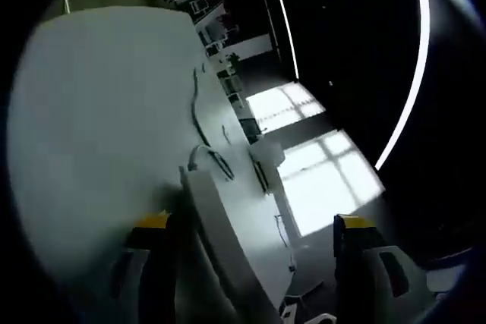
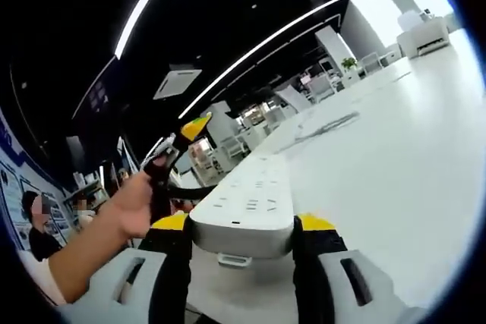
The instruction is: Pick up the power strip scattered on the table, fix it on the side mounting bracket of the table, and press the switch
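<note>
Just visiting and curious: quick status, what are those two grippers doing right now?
Right gripper shut on long white plastic power strip. Left gripper open beside the strip's end, over the white table. Nothing in the way.

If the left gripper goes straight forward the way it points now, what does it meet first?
Probably the power strip: its near end already lies between the open jaws of the left gripper, at the edge of the white table. Depth is unclear.

Left tool (image 1: 258, 229) open beside power strip (image 1: 228, 237) at table (image 1: 99, 111) edge.
</note>
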A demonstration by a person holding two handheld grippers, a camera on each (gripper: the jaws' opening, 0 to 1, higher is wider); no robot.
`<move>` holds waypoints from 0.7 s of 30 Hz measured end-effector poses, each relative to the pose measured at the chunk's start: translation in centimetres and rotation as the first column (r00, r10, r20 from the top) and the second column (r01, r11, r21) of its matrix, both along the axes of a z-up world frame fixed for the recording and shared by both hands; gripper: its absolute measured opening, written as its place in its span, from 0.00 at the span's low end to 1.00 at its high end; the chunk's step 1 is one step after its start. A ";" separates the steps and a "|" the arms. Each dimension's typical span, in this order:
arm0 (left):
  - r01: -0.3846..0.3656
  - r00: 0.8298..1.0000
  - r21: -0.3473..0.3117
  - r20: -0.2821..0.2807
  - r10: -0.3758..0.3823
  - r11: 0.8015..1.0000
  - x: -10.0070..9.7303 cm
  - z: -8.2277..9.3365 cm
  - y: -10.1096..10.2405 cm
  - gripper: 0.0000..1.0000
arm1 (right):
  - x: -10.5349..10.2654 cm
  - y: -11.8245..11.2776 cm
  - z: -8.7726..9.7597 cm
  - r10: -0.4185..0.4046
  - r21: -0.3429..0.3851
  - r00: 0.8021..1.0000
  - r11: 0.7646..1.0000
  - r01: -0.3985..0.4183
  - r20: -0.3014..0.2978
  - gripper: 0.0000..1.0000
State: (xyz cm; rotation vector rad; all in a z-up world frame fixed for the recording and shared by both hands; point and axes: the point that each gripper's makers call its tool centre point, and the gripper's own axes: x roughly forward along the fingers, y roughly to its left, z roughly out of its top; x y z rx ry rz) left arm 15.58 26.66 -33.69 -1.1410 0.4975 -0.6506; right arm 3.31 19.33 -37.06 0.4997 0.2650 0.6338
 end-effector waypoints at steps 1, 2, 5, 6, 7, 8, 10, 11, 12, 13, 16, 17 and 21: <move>0.008 1.000 -0.004 -0.004 -0.008 1.000 0.1 -0.1 -0.1 0.88 | 0.0 0.0 0.0 0.000 0.000 1.000 1.000 0.000 0.001 0.48; 0.016 1.000 -0.016 -0.006 -0.016 1.000 0.2 -0.2 -0.2 0.87 | 0.0 -0.1 0.0 0.000 0.000 1.000 1.000 0.000 0.002 0.48; 0.014 1.000 -0.045 -0.026 -0.015 0.999 0.6 -0.7 -0.3 0.87 | -0.2 -0.2 0.1 0.005 0.000 1.000 1.000 -0.005 0.003 0.48; 0.018 0.999 -0.054 -0.037 -0.020 0.998 0.7 -0.9 -0.4 0.87 | -0.2 -0.3 0.1 0.007 0.003 1.000 1.000 -0.007 0.002 0.48; 0.019 0.999 -0.058 -0.042 -0.022 0.998 0.6 -1.0 -0.5 0.87 | -0.2 -0.3 0.1 0.008 0.006 1.000 1.000 -0.008 0.001 0.48; 0.020 0.999 -0.060 -0.045 -0.023 0.998 0.7 -1.0 -0.6 0.87 | -0.2 -0.4 0.1 0.009 0.007 1.000 1.000 -0.009 0.001 0.48; 0.031 0.998 -0.067 -0.056 -0.035 0.997 0.9 -1.5 -0.8 0.86 | -0.3 -0.4 0.1 0.012 0.008 1.000 1.000 -0.012 0.000 0.48; 0.036 0.997 -0.073 -0.062 -0.041 0.997 0.9 -1.5 -1.0 0.86 | -0.3 -0.4 0.1 0.012 0.008 1.000 1.000 -0.012 0.000 0.48; 0.041 0.997 -0.075 -0.065 -0.046 0.996 0.8 -1.5 -1.2 0.85 | -0.3 -0.4 0.1 0.012 0.008 1.000 1.000 -0.012 0.000 0.48; 0.049 0.996 -0.075 -0.068 -0.055 0.996 0.8 -1.5 -1.4 0.84 | -0.3 -0.4 0.1 0.014 0.007 1.000 1.000 -0.014 0.000 0.48; 0.071 0.994 -0.084 -0.080 -0.077 0.994 0.9 -1.8 -1.9 0.81 | -0.4 -0.3 -0.1 0.022 -0.004 1.000 1.000 -0.022 0.003 0.48; 0.064 0.994 -0.091 -0.084 -0.072 0.994 1.1 -1.7 -1.9 0.81 | -0.5 -0.3 -0.1 0.026 -0.008 1.000 1.000 -0.026 0.003 0.48; 0.073 0.991 -0.095 -0.104 -0.083 0.993 1.6 -1.9 -1.9 0.76 | -0.6 -0.2 -0.4 0.038 -0.020 0.999 0.999 -0.038 0.003 0.48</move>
